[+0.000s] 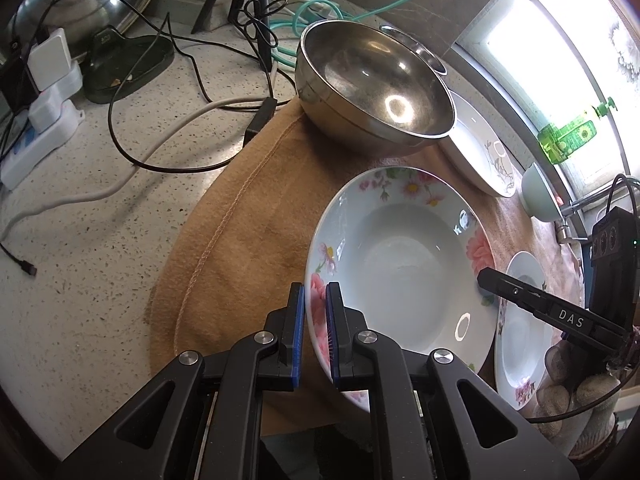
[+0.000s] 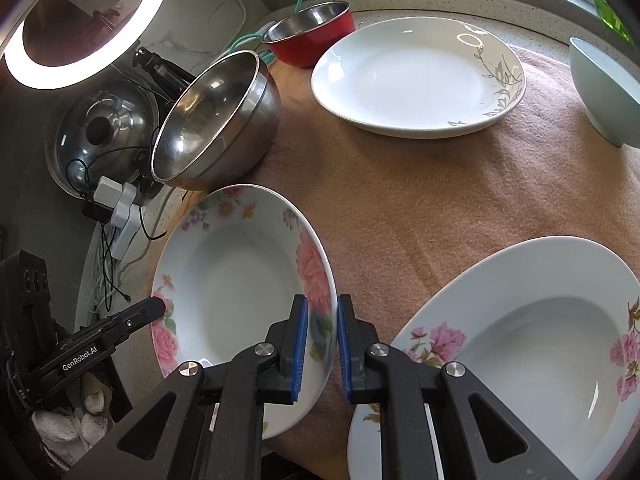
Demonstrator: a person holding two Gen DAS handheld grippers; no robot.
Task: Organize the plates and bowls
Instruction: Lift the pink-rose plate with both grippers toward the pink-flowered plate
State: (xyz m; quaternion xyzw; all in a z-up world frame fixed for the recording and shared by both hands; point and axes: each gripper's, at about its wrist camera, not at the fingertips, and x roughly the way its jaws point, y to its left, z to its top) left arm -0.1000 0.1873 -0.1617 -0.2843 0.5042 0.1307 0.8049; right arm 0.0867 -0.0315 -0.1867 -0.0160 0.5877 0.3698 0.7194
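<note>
both views look steeply down along their own fingers, close over a brown cloth (image 1: 248,240). the left wrist view faces rightward, the right wrist view leftward; both share the floral plate (image 1: 400,264) (image 2: 240,280) and steel bowl (image 1: 376,84) (image 2: 216,120).

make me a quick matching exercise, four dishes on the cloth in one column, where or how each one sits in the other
Things:
1. Pink-flowered white deep plate
2. Large stainless steel bowl
3. Red-sided metal bowl
4. White plate with grey leaf pattern

States:
A. Farthest back, near the green hose
B. Flat on the brown cloth, untouched
C. Rim gripped on both sides by the left gripper and right gripper
D. Tipped on its side

Pairs: 1-C, 2-D, 3-A, 4-B
</note>
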